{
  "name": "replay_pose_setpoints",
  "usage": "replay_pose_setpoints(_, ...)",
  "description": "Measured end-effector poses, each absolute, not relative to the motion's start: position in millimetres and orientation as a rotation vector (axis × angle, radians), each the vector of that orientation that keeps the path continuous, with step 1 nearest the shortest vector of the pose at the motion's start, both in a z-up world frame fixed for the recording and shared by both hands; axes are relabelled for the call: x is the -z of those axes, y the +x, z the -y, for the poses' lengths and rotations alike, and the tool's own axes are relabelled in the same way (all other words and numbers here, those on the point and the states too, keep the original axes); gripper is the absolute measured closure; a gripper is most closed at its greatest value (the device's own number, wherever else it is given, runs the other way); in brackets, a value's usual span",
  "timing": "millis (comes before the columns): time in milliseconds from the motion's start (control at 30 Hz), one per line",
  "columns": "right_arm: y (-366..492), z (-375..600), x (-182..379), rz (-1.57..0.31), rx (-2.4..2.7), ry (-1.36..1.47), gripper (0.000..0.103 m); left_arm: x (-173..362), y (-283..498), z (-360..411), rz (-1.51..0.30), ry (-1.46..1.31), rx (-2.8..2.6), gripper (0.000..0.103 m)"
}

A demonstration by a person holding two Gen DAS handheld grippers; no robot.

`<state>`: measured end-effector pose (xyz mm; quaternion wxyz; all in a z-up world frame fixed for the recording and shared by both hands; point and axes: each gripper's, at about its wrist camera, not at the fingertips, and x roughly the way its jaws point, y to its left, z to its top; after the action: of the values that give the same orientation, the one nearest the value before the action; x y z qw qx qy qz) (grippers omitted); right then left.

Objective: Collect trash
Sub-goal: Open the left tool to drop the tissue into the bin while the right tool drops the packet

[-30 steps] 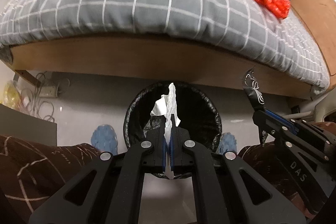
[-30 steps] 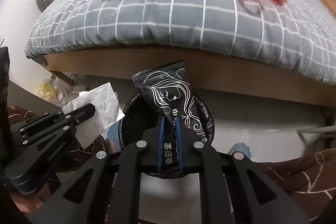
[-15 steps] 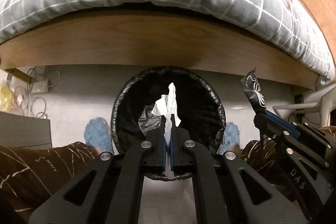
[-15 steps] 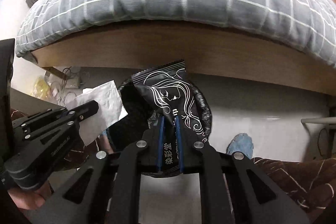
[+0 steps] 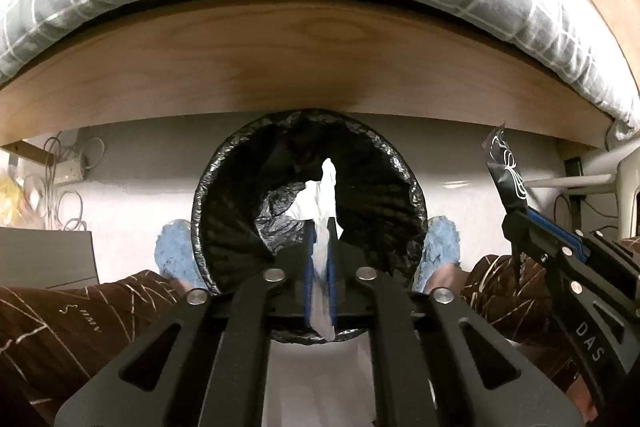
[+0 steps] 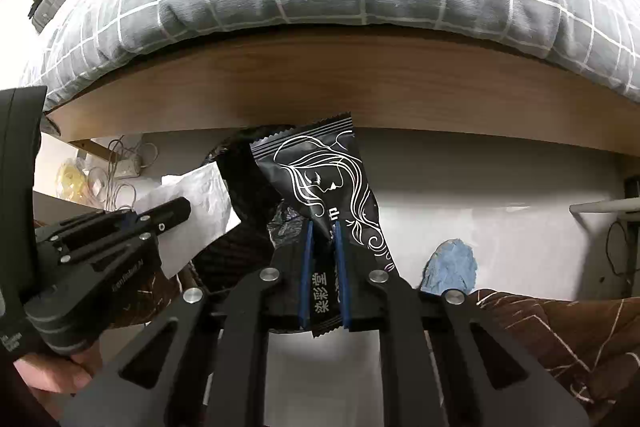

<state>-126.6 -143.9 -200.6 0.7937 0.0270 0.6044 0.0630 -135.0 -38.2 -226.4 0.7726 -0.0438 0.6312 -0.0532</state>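
Two grippers now lower over round bin with black liner (image 5: 404, 183). Left gripper (image 5: 320, 251) jaws just easing apart, crumpled white tissue (image 5: 322, 195) still between pads, about to drop. Right gripper (image 6: 323, 255) still clamped on black printed sachet (image 6: 324, 179), release next I guess.

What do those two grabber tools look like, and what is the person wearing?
Both tongs, left and right, are matte black, with angular arms with cut-out slots, silver round screw heads and blue strips lining the inner faces of the fingers. White lettering "DAS" marks the right one's side. The person wears dark brown trousers with thin pale lines and fuzzy blue slippers.
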Motion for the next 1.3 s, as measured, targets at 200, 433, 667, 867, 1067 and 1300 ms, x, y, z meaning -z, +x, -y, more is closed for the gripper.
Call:
replay_pose_setpoints(200, -128, 144, 197, -1.294, -0.137, 0.051, 0.092, 217, -136, 33, -1.343, -0.093, 0.108, 0.057)
replay_pose_setpoints(433, -124, 127, 191, -1.283, -0.167, 0.033, 0.092, 201, -137, 17, -1.304, -0.109, 0.088, 0.032)
replay_pose_setpoints(667, -122, 106, 188, -1.277, -0.202, 0.015, 0.092, 191, -142, -10, -1.275, -0.130, 0.045, 0.016)
replay_pose_setpoints(867, -119, 92, 191, -1.281, -0.218, 0.000, 0.092, 186, -145, -31, -1.251, -0.125, 0.004, 0.008)
replay_pose_setpoints(1067, -118, 74, 196, -1.287, -0.234, -0.017, 0.091, 184, -148, -47, -1.243, -0.124, -0.023, 0.006)
replay_pose_setpoints(1300, -119, 69, 198, -1.287, -0.242, -0.038, 0.082, 181, -148, -52, -1.236, -0.130, -0.032, 0.006)
